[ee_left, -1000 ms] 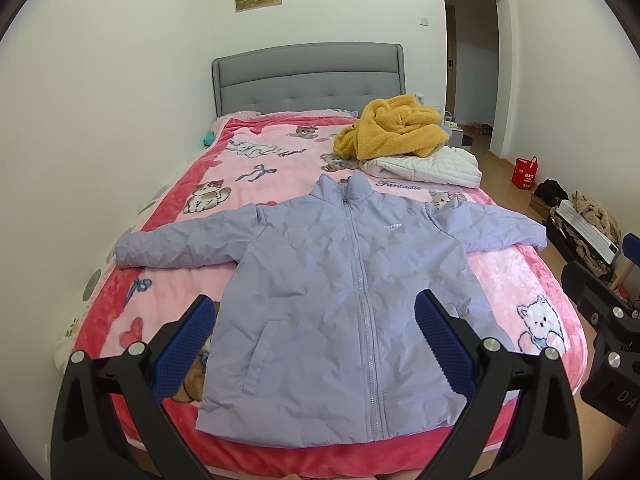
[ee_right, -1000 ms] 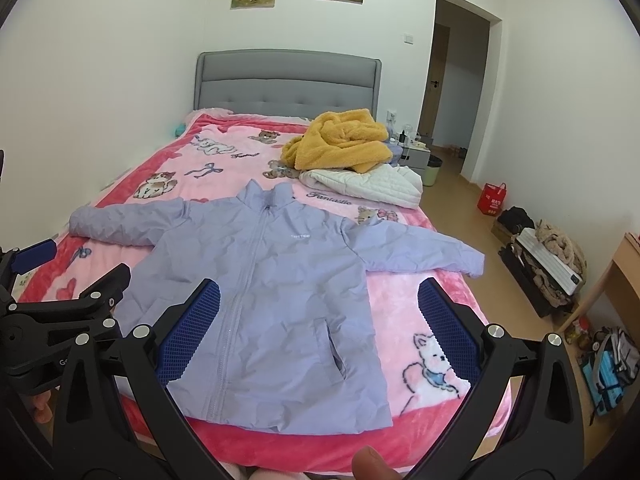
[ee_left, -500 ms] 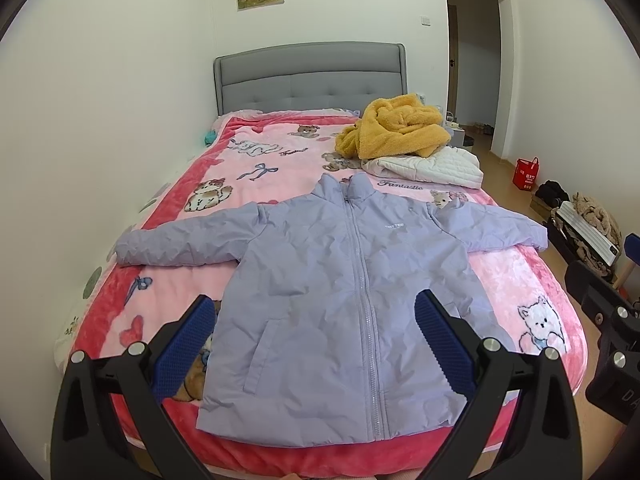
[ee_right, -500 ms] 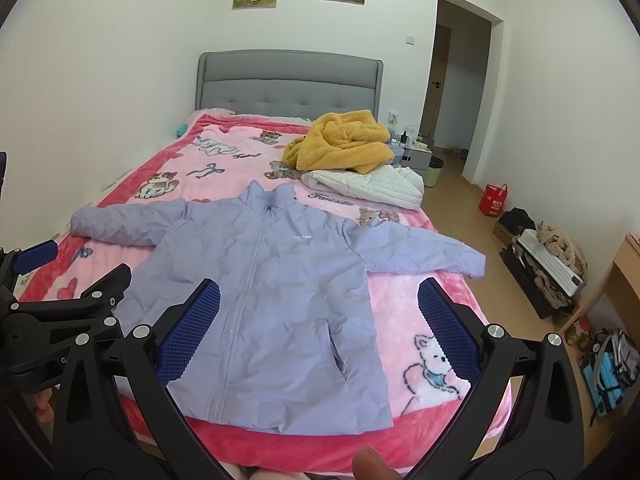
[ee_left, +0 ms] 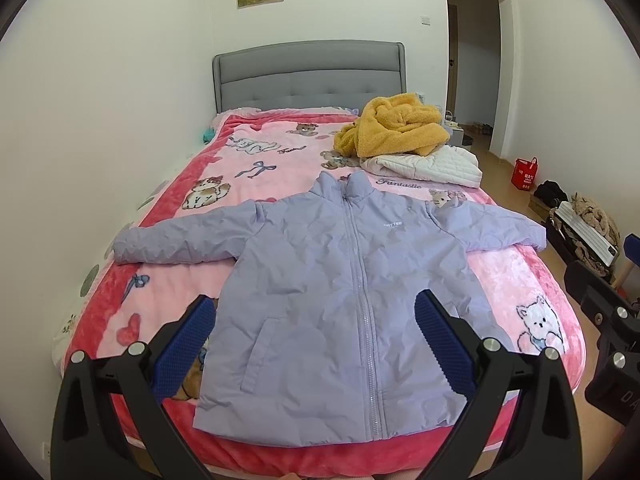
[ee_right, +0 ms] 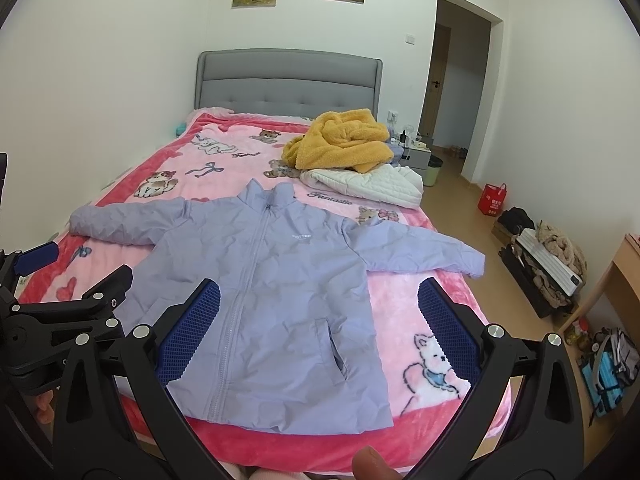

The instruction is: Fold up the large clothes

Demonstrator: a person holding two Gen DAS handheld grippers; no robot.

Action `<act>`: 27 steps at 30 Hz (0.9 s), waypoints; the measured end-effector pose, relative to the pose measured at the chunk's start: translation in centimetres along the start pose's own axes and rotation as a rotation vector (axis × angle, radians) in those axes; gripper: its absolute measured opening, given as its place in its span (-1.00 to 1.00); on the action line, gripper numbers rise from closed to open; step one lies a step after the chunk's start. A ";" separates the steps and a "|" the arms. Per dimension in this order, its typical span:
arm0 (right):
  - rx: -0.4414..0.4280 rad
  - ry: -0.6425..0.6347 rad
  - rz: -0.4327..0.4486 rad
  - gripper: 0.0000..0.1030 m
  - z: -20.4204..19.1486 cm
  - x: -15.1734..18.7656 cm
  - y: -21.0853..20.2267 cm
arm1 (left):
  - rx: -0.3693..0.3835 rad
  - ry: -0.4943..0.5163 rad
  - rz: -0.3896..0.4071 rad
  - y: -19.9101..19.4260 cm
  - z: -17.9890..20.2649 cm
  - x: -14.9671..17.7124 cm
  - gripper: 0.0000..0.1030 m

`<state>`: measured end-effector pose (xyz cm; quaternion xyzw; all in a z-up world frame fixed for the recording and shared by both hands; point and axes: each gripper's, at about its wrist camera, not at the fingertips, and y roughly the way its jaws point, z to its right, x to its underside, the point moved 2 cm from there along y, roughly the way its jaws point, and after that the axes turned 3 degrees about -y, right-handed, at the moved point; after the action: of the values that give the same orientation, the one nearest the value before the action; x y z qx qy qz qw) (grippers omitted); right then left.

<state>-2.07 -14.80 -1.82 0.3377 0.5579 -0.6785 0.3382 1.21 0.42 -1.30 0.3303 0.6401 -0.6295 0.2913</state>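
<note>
Fingers (ee_left: 188,344) of the left gripper (ee_left: 316,344) stand spread wide and grasp nothing; the right gripper (ee_right: 320,328) is likewise released, both hovering short of the hem of the lilac jacket (ee_left: 344,280).

One jacket lies flat on the bed (ee_left: 532,280), front up, zipped, sleeves out to either side, hem at the foot edge. It looks puffy, light and soft, with a smooth shell that may slip, so pinching a full layer at a cuff or hem corner seems best.

Beyond the jacket's collar, toward the headboard (ee_left: 308,76), lie one white quilted garment (ee_left: 436,166) and one yellow fleece (ee_left: 396,128) heaped on it. Two pictures hang above the headboard.
</note>
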 end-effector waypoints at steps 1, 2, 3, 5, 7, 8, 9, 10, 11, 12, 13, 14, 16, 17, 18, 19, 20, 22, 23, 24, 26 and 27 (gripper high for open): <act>-0.001 0.000 -0.003 0.85 0.0 0.0 0.0 | -0.001 -0.001 -0.005 0.1 0.1 0.1 0.90; -0.003 -0.002 -0.008 0.85 0.0 0.0 0.0 | -0.001 -0.001 -0.011 0.3 0.2 0.1 0.90; -0.006 -0.004 -0.013 0.85 0.0 0.1 0.2 | -0.001 -0.002 -0.014 0.6 0.2 0.0 0.90; -0.008 -0.009 -0.021 0.85 0.2 0.2 0.9 | 0.000 -0.007 -0.023 1.4 0.4 -0.2 0.90; -0.012 -0.011 -0.033 0.85 0.4 0.1 1.9 | -0.002 -0.016 -0.038 2.7 0.4 -0.4 0.90; -0.015 -0.011 -0.036 0.85 0.5 0.1 2.4 | -0.002 -0.022 -0.049 3.6 0.6 -0.4 0.90; -0.019 -0.009 -0.043 0.85 0.7 0.1 3.2 | 0.000 -0.025 -0.054 4.2 0.5 -0.5 0.90; -0.021 -0.007 -0.053 0.85 0.9 0.1 3.9 | 0.001 -0.025 -0.066 5.1 0.7 -0.5 0.90; -0.022 -0.005 -0.063 0.85 1.0 0.1 4.6 | 0.000 -0.023 -0.075 6.0 0.9 -0.5 0.90; -0.026 -0.002 -0.076 0.85 1.2 0.0 5.4 | 0.001 -0.025 -0.077 6.6 1.0 -0.7 0.90; -0.030 0.000 -0.086 0.85 1.3 -0.1 6.2 | 0.003 -0.027 -0.077 7.0 1.0 -0.8 0.90; -0.034 0.003 -0.100 0.85 1.5 -0.2 6.9 | 0.005 -0.031 -0.079 7.4 1.0 -1.1 0.90; -0.042 -0.001 -0.126 0.85 1.7 -0.6 8.1 | 0.003 -0.037 -0.101 8.5 1.1 -1.7 0.90; -0.045 -0.010 -0.146 0.85 1.8 -0.9 8.8 | 0.000 -0.038 -0.118 9.1 1.2 -2.1 0.90; -0.045 -0.018 -0.160 0.85 1.8 -1.3 9.2 | -0.007 -0.039 -0.137 9.4 1.2 -2.6 0.90; -0.042 -0.025 -0.171 0.85 1.9 -1.8 9.5 | -0.011 -0.041 -0.147 9.5 1.1 -3.0 0.90; -0.040 -0.032 -0.181 0.85 2.1 -2.5 9.6 | -0.014 -0.043 -0.158 9.6 1.0 -3.5 0.90; -0.044 -0.033 -0.198 0.85 2.3 -4.3 9.4 | -0.015 -0.051 -0.185 9.3 0.7 -5.4 0.90; -0.051 -0.029 -0.207 0.85 2.5 -5.5 9.2 | -0.012 -0.059 -0.195 9.1 0.5 -6.2 0.90; -0.057 -0.026 -0.214 0.85 2.7 -6.7 9.1 | -0.008 -0.067 -0.199 8.9 0.4 -6.9 0.90; -0.064 -0.015 -0.216 0.85 3.1 -9.4 8.6 | 0.013 -0.094 -0.208 8.1 -0.1 -9.9 0.90; -0.054 -0.003 -0.205 0.85 3.4 -10.9 8.3 | 0.029 -0.100 -0.210 7.9 -0.2 -11.3 0.90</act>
<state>10.49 -18.51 3.43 0.2687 0.6071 -0.6946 0.2770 14.39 -0.07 2.77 0.2337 0.6468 -0.6813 0.2507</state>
